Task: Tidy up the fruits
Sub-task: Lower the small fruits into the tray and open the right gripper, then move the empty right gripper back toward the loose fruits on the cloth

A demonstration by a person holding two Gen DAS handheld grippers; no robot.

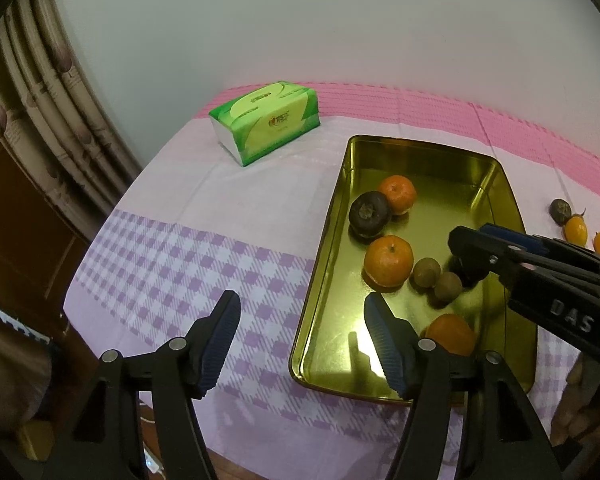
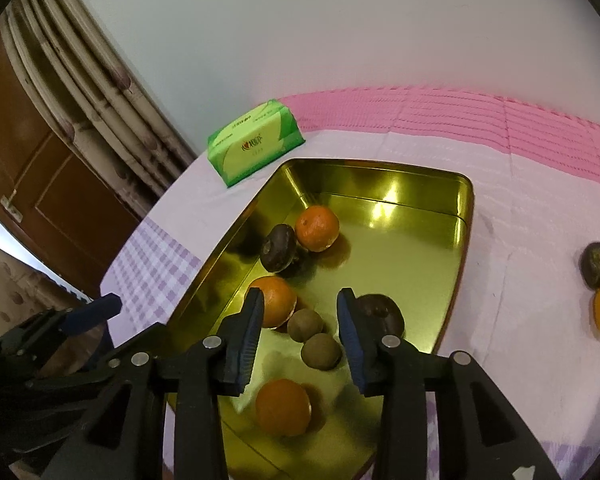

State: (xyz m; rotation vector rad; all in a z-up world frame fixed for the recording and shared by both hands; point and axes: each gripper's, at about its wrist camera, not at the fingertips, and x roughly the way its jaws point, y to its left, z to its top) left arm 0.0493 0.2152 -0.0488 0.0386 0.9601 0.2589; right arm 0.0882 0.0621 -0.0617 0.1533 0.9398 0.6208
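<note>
Left wrist: left gripper (image 1: 300, 340) jaws wide, empty, straddling the tray (image 1: 320, 272) rim; right gripper (image 1: 466, 254) inside the tray. Better withdraw straight up.

Right wrist: right gripper (image 2: 300, 332) jaws apart, gripping nothing, dark fruit (image 2: 380, 314) just beside. Loose fruit (image 2: 598, 264) on worktop (image 2: 520, 280), open room there.

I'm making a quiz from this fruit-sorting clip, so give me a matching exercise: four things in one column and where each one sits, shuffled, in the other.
Things:
1. tissue pack
2. two small brown fruits
3. small yellow-orange fruits
4. left gripper

Places:
A. inside the gold tray, side by side
B. on the cloth, to the right of the tray
C. on the cloth, beyond the tray's far left corner
D. over the tray's near left edge, empty

Pairs: 1-C, 2-A, 3-B, 4-D
</note>
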